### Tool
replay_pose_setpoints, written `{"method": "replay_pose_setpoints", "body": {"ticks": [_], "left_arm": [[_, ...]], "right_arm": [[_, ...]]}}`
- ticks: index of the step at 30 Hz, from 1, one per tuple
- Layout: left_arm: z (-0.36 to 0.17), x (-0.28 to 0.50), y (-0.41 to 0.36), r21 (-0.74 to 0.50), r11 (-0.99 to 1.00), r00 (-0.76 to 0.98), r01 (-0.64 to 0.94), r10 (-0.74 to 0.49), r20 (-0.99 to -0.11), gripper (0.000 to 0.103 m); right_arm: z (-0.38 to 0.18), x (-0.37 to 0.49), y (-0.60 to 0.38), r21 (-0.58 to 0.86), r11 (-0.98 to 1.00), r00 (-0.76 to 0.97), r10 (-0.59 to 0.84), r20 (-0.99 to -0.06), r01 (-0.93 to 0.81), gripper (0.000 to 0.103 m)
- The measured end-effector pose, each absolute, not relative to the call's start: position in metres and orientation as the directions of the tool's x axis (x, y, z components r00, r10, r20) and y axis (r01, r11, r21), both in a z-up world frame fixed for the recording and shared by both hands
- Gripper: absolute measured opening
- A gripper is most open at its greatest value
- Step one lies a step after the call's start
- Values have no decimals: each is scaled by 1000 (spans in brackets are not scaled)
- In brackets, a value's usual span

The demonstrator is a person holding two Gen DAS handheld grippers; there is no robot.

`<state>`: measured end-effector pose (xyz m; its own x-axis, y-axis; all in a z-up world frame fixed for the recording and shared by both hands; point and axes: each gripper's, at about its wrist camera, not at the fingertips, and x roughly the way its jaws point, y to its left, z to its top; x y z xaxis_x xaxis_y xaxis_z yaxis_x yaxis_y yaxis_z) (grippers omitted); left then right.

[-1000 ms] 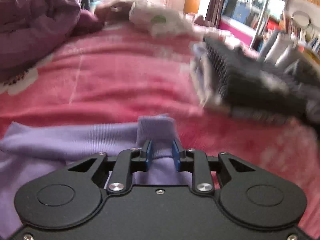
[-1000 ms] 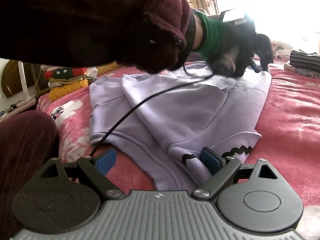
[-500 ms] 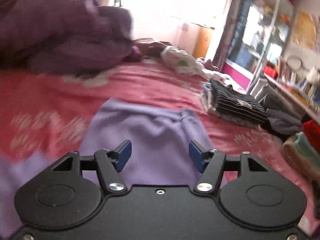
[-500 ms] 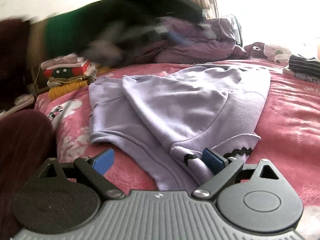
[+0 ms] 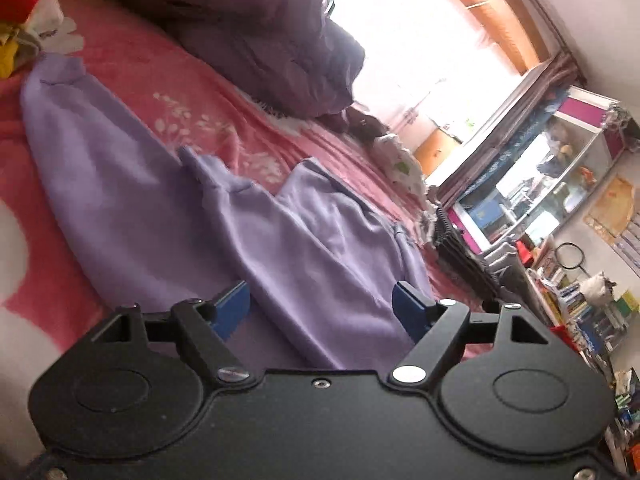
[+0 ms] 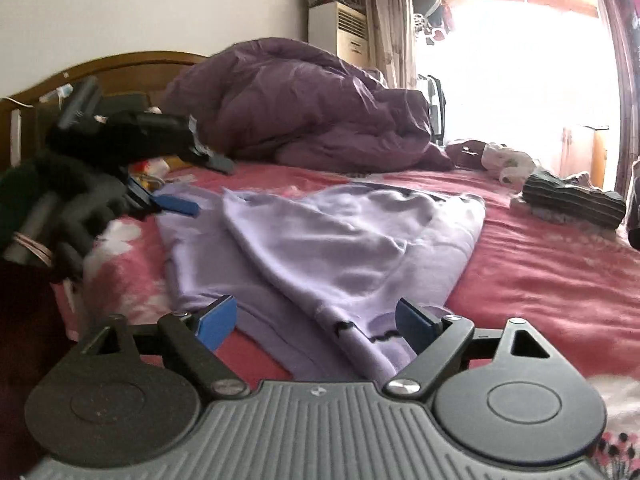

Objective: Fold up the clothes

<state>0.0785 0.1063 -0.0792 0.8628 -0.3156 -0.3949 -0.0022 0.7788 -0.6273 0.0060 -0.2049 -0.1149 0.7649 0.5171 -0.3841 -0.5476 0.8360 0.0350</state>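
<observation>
A lilac sweatshirt (image 6: 328, 240) lies partly folded, sleeve across, on the bed.

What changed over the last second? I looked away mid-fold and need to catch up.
The left gripper let go of the lilac sweatshirt fold it was pinching; its jaws are opening, empty, and it swung away to the sweatshirt's far-left edge. The folded-over panel now lies flat. The right gripper barely moved; its jaws are closing slightly around the hem, not gripping. The striped clothes and purple duvet stayed put.
</observation>
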Motion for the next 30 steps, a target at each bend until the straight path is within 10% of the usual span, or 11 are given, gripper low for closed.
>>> {"method": "replay_pose_setpoints", "body": {"ticks": [2, 14, 18, 28, 30], "left_arm": [[-79, 77, 108, -640, 768, 869, 5, -320, -378, 78], [-99, 106, 123, -653, 745, 886, -135, -204, -415, 67], [-110, 121, 138, -672, 711, 884, -207, -158, -440, 49], [-113, 150, 142, -669, 703, 885, -241, -123, -448, 27], [-113, 153, 136, -638, 727, 877, -253, -106, -469, 4]], "right_arm": [[-134, 20, -192, 35, 800, 674, 528, -516, -599, 91], [-111, 2, -206, 8, 813, 730, 527, -436, -582, 86], [-107, 8, -213, 25, 838, 765, 510, -393, -546, 68], [-122, 19, -204, -31, 841, 770, 479, -421, -540, 61], [-123, 21, -202, -46, 840, 775, 476, -416, -540, 61]]}}
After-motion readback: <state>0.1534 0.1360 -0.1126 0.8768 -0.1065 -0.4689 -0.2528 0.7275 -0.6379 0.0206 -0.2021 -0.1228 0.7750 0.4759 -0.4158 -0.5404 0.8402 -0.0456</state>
